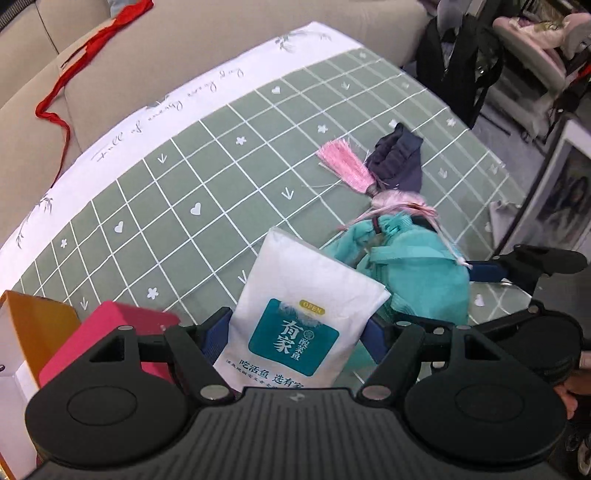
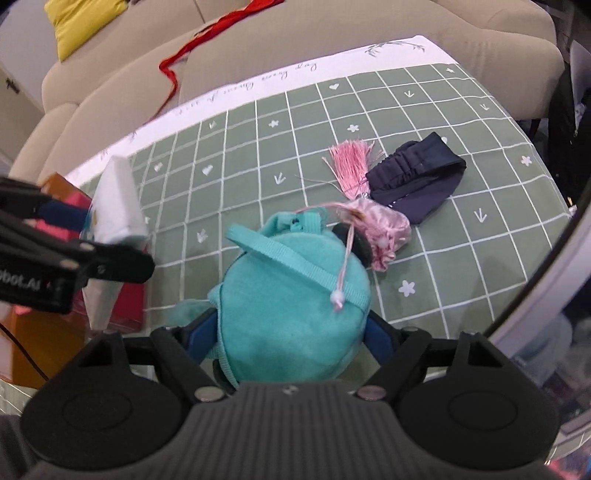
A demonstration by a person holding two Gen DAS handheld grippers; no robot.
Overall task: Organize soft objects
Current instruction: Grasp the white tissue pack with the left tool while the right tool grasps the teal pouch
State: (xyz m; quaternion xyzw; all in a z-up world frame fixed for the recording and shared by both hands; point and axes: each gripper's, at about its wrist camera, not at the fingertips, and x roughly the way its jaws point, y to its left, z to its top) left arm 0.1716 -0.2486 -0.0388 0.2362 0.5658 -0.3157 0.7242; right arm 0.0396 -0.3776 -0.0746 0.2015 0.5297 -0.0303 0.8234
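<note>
The tissue pack [image 1: 291, 317] is pinched between the 2 blue pads of the left gripper [image 1: 295, 332], its white body rising up past the fingertips and its printed teal label facing the camera. In the right wrist view the same pack [image 2: 118, 199] is seen held off the table, above a red box [image 2: 127, 299] and an orange box [image 2: 37, 332] at the table's left edge.

The teal pouch [image 2: 291, 310] is clamped between the 2 blue pads of the right gripper [image 2: 291, 332], whose fingers are spread wide around its rounded body. The pouch fills the gap from pad to pad, and its strap is draped across the top. Whether the pouch is clear of the cloth cannot be told. In the left wrist view the pouch [image 1: 417, 273] is seen just beside the tissue pack, with 1 finger of the right gripper [image 1: 491, 269] against its far side.

A pink satin bag [image 2: 384, 229] is laid touching the pouch, its cord trailing over the teal fabric. 1 pink tassel [image 2: 351, 166] is spread just behind it, and 1 dark navy headband [image 2: 417, 173] is laid beside the tassel on the green checked tablecloth [image 2: 461, 266].

Counted: 1 tissue pack, 1 pouch, 1 satin bag, 1 tassel, 1 headband, 2 boxes. Behind the table, 1 red ribbon [image 2: 207, 37] and 1 yellow cushion [image 2: 85, 22] are seen on a beige sofa [image 2: 332, 37].
</note>
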